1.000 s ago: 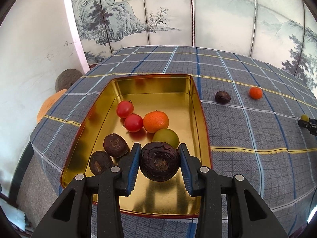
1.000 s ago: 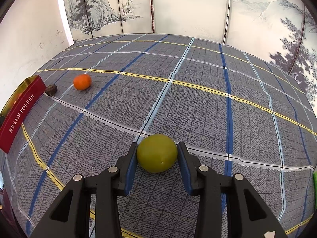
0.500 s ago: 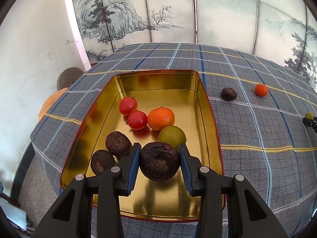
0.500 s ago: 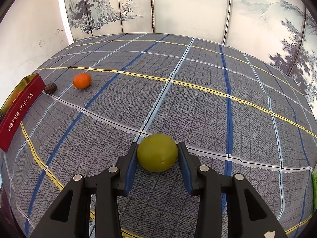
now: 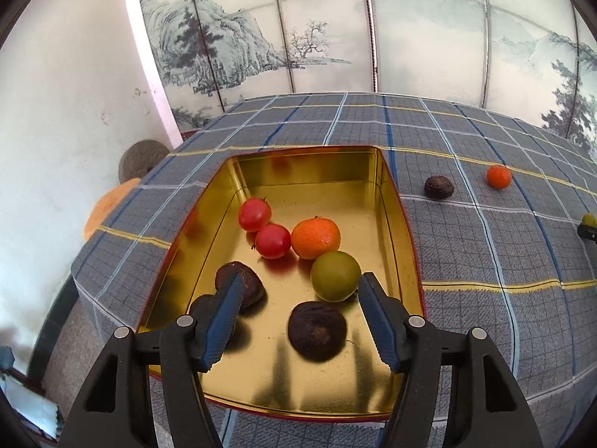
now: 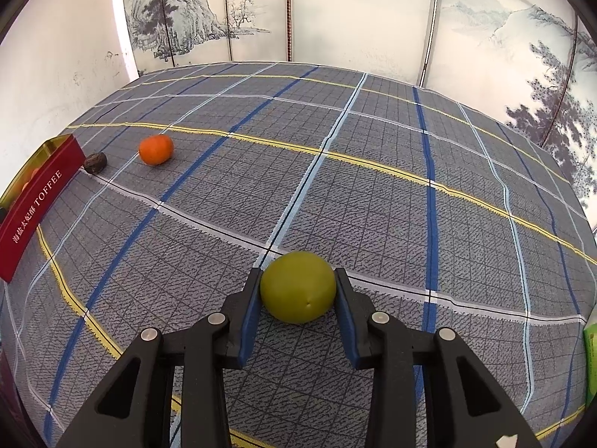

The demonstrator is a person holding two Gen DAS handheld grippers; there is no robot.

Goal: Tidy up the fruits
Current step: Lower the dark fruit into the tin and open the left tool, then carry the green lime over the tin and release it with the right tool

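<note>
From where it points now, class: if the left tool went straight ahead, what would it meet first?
Probably the green fruit in the gold tin, just ahead of the open left tool; the orange lies behind it. Depth is unclear.

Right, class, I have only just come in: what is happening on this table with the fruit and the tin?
Fruit is being sorted into a gold tin. The left gripper stands open above it, with a dark wrinkled fruit lying on the tin floor between its fingers, beside two tomatoes, an orange, a green fruit and two more dark ones. The right gripper is shut on a green fruit over the cloth. A small orange and a dark fruit wait outside.
</note>
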